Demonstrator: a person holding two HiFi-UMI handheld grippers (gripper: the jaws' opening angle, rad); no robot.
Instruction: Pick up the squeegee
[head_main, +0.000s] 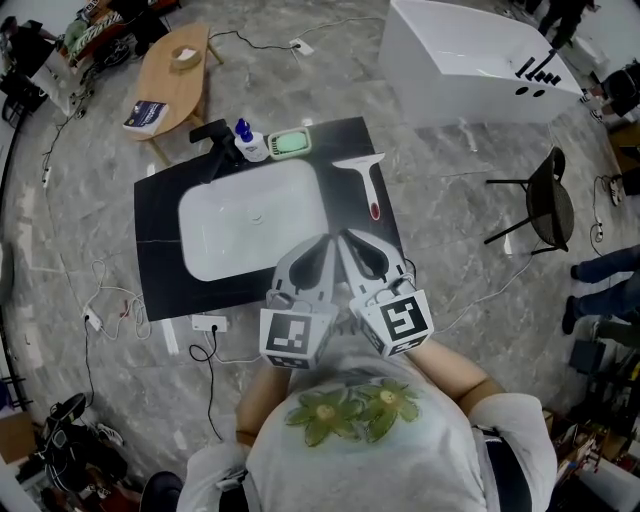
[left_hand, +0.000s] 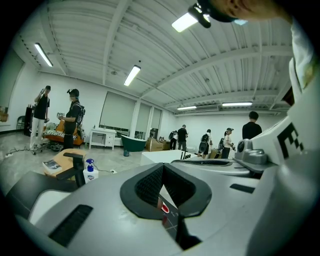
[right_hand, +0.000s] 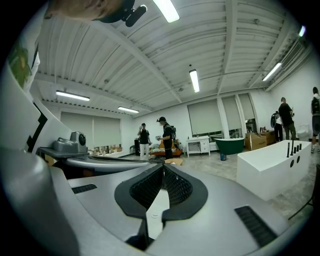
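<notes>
While the white, red-tipped plastic squeegee (head_main: 366, 180) lies along the black countertop's (head_main: 158, 250) right edge, left gripper (head_main: 325, 243) and right gripper (head_main: 350, 240) sit pinched together, empty; open the right wide, then straddle the handle.

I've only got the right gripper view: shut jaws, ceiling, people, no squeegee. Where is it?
Observer: The head view shows the squeegee lying on the black counter, right of the white basin.
Operator: Which way does it lie?
Observer: Blade at the far end, red-tipped handle pointing back toward the person.
Operator: And the other gripper?
Observer: The left gripper is shut and empty, close beside the right gripper, both short of the squeegee.
</notes>
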